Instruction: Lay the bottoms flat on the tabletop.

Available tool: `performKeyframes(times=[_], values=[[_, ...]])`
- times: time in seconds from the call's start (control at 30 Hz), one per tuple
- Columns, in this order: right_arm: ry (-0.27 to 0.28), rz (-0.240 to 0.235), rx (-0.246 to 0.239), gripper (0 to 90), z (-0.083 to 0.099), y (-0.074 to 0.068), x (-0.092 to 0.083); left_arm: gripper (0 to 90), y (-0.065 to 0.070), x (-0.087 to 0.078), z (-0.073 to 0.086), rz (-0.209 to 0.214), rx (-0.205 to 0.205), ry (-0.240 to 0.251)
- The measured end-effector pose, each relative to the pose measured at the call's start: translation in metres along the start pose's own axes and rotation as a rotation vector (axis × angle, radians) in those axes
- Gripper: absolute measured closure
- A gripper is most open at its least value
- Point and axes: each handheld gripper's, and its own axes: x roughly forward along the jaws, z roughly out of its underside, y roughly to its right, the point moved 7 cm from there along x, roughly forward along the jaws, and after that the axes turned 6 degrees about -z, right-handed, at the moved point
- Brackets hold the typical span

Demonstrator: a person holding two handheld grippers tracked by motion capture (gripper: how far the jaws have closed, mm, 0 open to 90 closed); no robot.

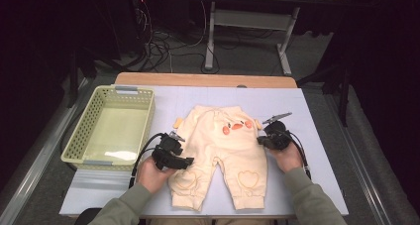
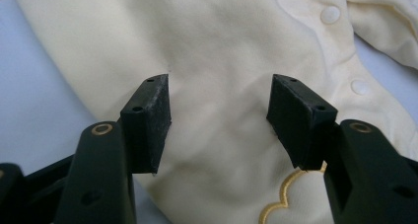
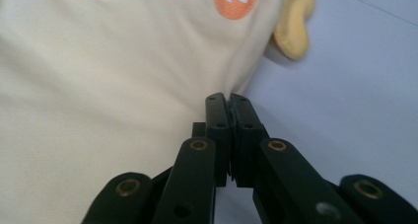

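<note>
- Where the tabletop [image 1: 317,185] runs out at the far left, sits a pale green slatted basket [image 1: 143,117] with grey handles, just beside the garment's left side.
- Next to it, near the bottom left, rests the left hand [image 1: 151,175], wrapped round the left gripper [image 1: 189,161], with a black cable looping back toward the basket.
- Left jaws stand well apart with nothing pinched: in the left gripper view both pads [image 2: 148,120] hover over smooth cream cloth, bare fabric between them, a gold stitched outline under the right-hand pad.
- Lying flat across the middle of the tabletop, a cream baby romper [image 1: 218,155]: body toward the far edge, two legs toward the person, cuffs near the front edge.
- On its chest, an orange duck face [image 1: 236,127]; on each leg, a stitched heart patch [image 1: 246,178].
- Two white snap buttons [image 2: 330,14] seen along a seam in the left gripper view.
- At the romper's right edge, level with the chest, the right gripper [image 1: 261,141], carried by the right hand [image 1: 287,158].
- Right jaws pressed fully together; in the right gripper view the tips meet just at the cloth's edge, whether any fabric is nipped between them cannot be told.
- Beyond those tips, a darker yellow tab [image 3: 294,29] sticking out from the romper's side onto the bluish surface.
</note>
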Motion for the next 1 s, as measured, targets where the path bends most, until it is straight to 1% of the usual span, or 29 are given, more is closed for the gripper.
performKeyframes(times=[0.1, 0.17, 0.2, 0.23, 0.27, 0.3, 0.33, 0.4, 0.43, 0.47, 0.57, 0.63, 0.73, 0.77, 0.83, 0.87, 0.9, 1.0], values=[[-0.024, -0.005, -0.002, 88.9, 0.008, -0.003, 0.007, 40.5, 0.000, 0.001, 0.000, 0.000, -0.001, 0.000], [-0.030, -0.008, -0.005, 88.9, 0.010, -0.005, 0.014, 40.5, 0.000, 0.002, 0.000, 0.001, 0.001, -0.003], [-0.043, -0.012, -0.006, 88.9, 0.011, -0.006, 0.017, 40.5, 0.000, 0.002, 0.000, 0.002, 0.004, -0.006], [-0.035, -0.006, -0.028, 88.8, 0.011, -0.007, 0.017, 40.6, 0.000, 0.003, 0.000, 0.001, 0.004, -0.009], [-0.043, -0.020, -0.039, 88.7, 0.011, -0.009, 0.017, 41.0, 0.000, 0.003, 0.001, 0.000, 0.005, -0.012], [-0.050, -0.021, -0.055, 88.5, 0.011, -0.010, 0.017, 41.4, 0.000, 0.004, 0.001, 0.000, 0.004, -0.013], [-0.058, -0.012, -0.073, 88.4, 0.012, -0.010, 0.016, 42.4, 0.000, 0.005, 0.001, -0.002, 0.003, -0.014], [-0.066, 0.007, -0.081, 88.0, 0.013, -0.007, 0.013, 47.0, 0.000, 0.005, 0.001, -0.006, 0.003, -0.014], [-0.064, 0.007, -0.070, 87.9, 0.013, -0.004, 0.012, 50.2, 0.000, 0.004, 0.001, -0.008, 0.005, -0.014], [-0.064, 0.007, -0.070, 87.9, 0.013, -0.004, 0.012, 50.2, 0.000, 0.004, 0.001, -0.011, 0.007, -0.016], [-0.058, 0.013, -0.042, 87.7, 0.016, 0.004, 0.010, 53.1, -0.002, 0.005, 0.001, -0.017, 0.004, -0.020], [-0.053, 0.022, -0.054, 87.7, 0.015, 0.005, 0.010, 53.1, -0.003, 0.005, 0.002, -0.021, 0.001, -0.024], [-0.058, 0.027, -0.057, 87.7, 0.015, 0.004, 0.010, 53.2, -0.004, 0.005, 0.000, -0.025, -0.010, -0.016], [-0.057, 0.022, -0.053, 87.7, 0.016, 0.004, 0.010, 55.5, -0.004, 0.006, -0.001, -0.019, -0.019, -0.002], [-0.059, 0.018, -0.058, 87.7, 0.015, 0.002, 0.011, 57.9, -0.003, 0.006, -0.008, 0.008, -0.041, 0.021], [-0.064, 0.019, -0.060, 87.7, 0.015, 0.001, 0.011, 58.3, -0.004, 0.007, -0.013, -0.001, -0.033, 0.019], [-0.064, 0.020, -0.068, 87.7, 0.015, 0.000, 0.012, 60.6, -0.004, 0.007, -0.017, -0.015, -0.024, 0.021], [-0.064, 0.015, -0.060, 87.7, 0.015, 0.000, 0.012, 65.3, -0.006, 0.010, -0.033, -0.023, -0.035, 0.034]])
